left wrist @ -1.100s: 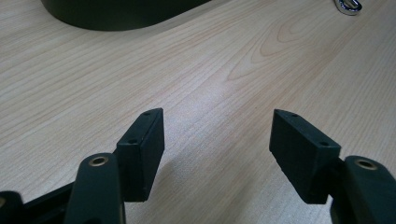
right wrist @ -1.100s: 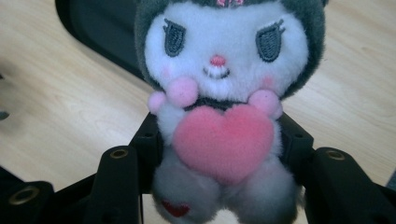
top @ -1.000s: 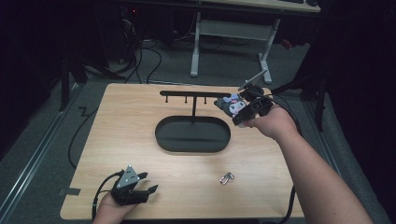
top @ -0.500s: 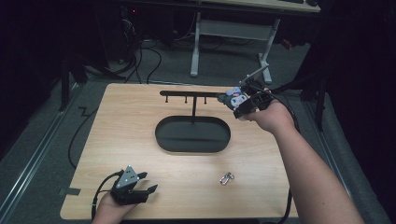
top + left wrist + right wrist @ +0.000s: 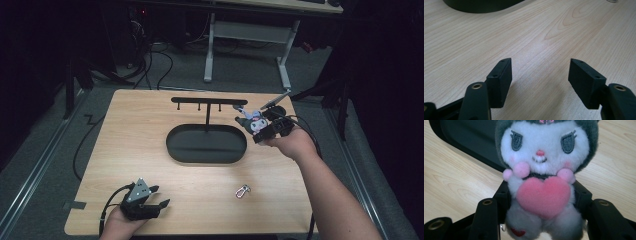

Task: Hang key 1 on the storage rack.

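Right gripper [image 5: 541, 202]: jaws clamped on the lower body of the plush toy [image 5: 541, 170], held just off the right end of the hook stand's [image 5: 207, 101] oval base; left gripper [image 5: 540, 82] jaws wide, empty, low over the table [image 5: 549, 30]. Risk: soft fur could let it slip sideways. Toy upright in the jaws, long axis along them, face toward the right gripper's camera.

Light falls from above onto my pale wooden table [image 5: 150, 150], while the room around it sinks into near black. My left tongs [image 5: 540, 82] cast soft shadows; the grey-and-white plush toy with its pink heart [image 5: 544, 182] looks slightly soft up close.
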Action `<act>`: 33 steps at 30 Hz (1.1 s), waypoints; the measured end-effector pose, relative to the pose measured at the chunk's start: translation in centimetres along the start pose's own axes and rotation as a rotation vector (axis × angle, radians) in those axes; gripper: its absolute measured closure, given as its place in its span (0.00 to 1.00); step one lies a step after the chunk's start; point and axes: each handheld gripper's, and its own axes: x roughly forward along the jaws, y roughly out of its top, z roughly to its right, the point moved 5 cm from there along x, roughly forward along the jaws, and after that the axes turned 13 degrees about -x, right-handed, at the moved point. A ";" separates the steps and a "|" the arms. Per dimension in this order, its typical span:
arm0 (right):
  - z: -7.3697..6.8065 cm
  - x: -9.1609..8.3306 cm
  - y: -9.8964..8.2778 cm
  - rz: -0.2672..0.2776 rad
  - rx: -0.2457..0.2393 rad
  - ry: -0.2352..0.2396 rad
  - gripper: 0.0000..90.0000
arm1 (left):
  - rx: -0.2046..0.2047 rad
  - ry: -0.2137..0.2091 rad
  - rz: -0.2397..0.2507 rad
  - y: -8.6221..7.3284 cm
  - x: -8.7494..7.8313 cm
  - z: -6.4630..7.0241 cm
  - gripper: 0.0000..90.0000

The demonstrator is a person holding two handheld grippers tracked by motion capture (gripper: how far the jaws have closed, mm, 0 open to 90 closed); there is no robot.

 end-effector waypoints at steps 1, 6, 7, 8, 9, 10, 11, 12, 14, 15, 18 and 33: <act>-0.1 0.4 0.0 -0.001 -0.002 -0.001 0.53 | 0.001 0.000 -0.001 0.0 0.0 0.0 0.40; -0.5 2.2 0.4 0.008 -0.024 -0.013 0.53 | 0.003 0.001 0.001 0.0 -0.1 0.0 0.41; -0.5 2.6 0.6 0.013 -0.027 -0.019 0.53 | 0.003 0.001 0.000 0.0 -0.1 0.0 0.41; -0.6 3.0 0.7 0.016 -0.036 -0.025 0.53 | 0.006 0.001 -0.002 0.0 -0.1 0.0 0.41; -0.6 3.4 0.8 0.030 -0.028 -0.026 0.52 | 0.006 0.001 -0.004 0.0 0.0 0.0 0.41; -0.6 3.4 0.8 0.030 -0.028 -0.026 0.52 | 0.006 0.001 -0.004 0.0 0.0 0.0 0.41; -0.7 4.2 1.0 0.044 -0.020 -0.025 0.52 | 0.010 0.000 -0.010 -0.1 0.0 0.0 0.41; -0.7 4.7 1.0 0.046 -0.010 -0.027 0.52 | 0.012 0.002 -0.009 -0.1 0.0 0.0 0.41; -0.7 5.5 1.0 0.054 0.001 -0.020 0.52 | 0.010 0.002 -0.007 -0.1 0.0 0.1 0.41; -0.7 5.8 1.0 0.050 0.003 -0.016 0.51 | 0.013 0.002 -0.010 -0.1 0.0 0.0 0.41; -0.7 6.7 0.9 0.044 0.019 -0.014 0.50 | 0.014 0.003 -0.012 -0.1 0.1 0.0 0.41; -0.7 5.0 -0.9 0.130 0.041 -0.004 0.37 | 0.015 0.005 0.012 0.2 -0.2 0.1 0.41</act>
